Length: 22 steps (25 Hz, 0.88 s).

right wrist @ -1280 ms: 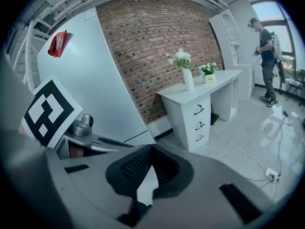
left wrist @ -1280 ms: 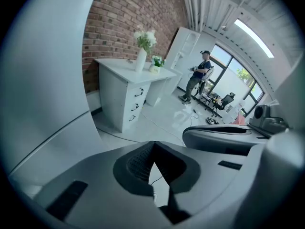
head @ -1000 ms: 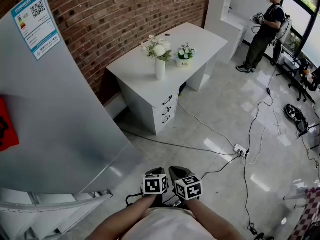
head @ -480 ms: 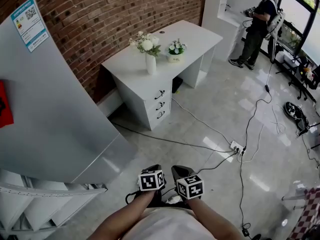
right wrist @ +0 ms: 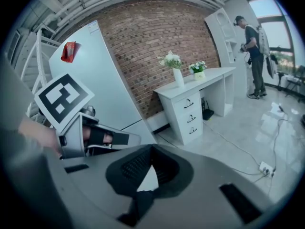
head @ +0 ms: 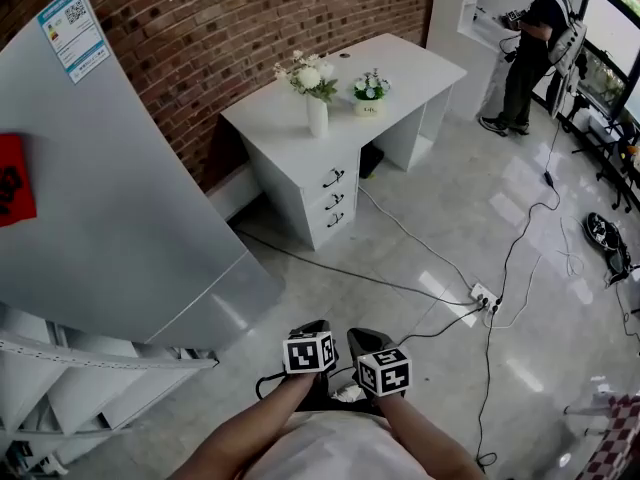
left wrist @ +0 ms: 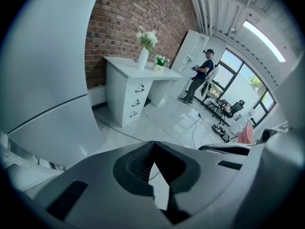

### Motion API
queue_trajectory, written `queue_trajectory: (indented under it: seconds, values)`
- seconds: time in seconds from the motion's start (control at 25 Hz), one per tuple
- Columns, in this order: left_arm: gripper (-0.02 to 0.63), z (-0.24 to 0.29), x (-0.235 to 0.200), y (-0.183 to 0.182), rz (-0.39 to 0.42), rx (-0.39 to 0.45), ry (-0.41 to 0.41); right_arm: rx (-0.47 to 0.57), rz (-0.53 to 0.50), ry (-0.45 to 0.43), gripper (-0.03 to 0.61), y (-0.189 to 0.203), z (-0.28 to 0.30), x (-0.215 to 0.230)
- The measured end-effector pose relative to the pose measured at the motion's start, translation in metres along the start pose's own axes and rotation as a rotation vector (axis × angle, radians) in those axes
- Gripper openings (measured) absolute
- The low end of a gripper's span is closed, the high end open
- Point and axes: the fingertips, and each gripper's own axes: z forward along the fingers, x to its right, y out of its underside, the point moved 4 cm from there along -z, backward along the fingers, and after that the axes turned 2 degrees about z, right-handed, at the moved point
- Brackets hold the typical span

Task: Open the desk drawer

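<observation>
The white desk (head: 300, 138) stands far ahead against the brick wall, with three drawers (head: 333, 199) stacked on its near end, all closed, each with a dark handle. The drawers (left wrist: 135, 99) also show in the left gripper view, and the drawers (right wrist: 189, 110) in the right gripper view. My left gripper (head: 311, 328) and right gripper (head: 362, 337) are held side by side low in front of me, well short of the desk. The left gripper (left wrist: 153, 145) and the right gripper (right wrist: 151, 148) both have their jaws together at the tips, with nothing between them.
A tall white vase of flowers (head: 316, 108) and a small flower pot (head: 369, 96) stand on the desk. A big grey appliance (head: 110, 218) fills the left, with a white rack (head: 70, 388) below it. Cables and a power strip (head: 483, 299) cross the floor. A person (head: 528, 48) stands far right.
The head view has swung a little, so the desk now sits slightly further right in the picture. Both grippers stay together, low and shut, in the same place near my body.
</observation>
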Motion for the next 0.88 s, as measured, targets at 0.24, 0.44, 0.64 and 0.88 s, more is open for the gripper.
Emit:
queue_trajectory:
  seconds: [0.24, 0.44, 0.64, 0.88]
  values:
    - [0.006, 0.021, -0.007, -0.013, -0.023, -0.022, 0.015, -0.024, 0.005, 0.011, 0.015, -0.010, 0.014, 0.012]
    - [0.006, 0.065, -0.007, -0.047, 0.002, -0.059, 0.064, -0.037, 0.011, 0.052, 0.015, -0.040, 0.041, 0.040]
    - [0.006, 0.109, -0.014, -0.101, 0.046, -0.090, 0.109, -0.055, 0.034, 0.084, 0.015, -0.089, 0.083, 0.070]
    - [0.006, 0.152, -0.042, -0.156, 0.031, -0.125, 0.122, -0.085, 0.041, 0.091, 0.015, -0.139, 0.140, 0.087]
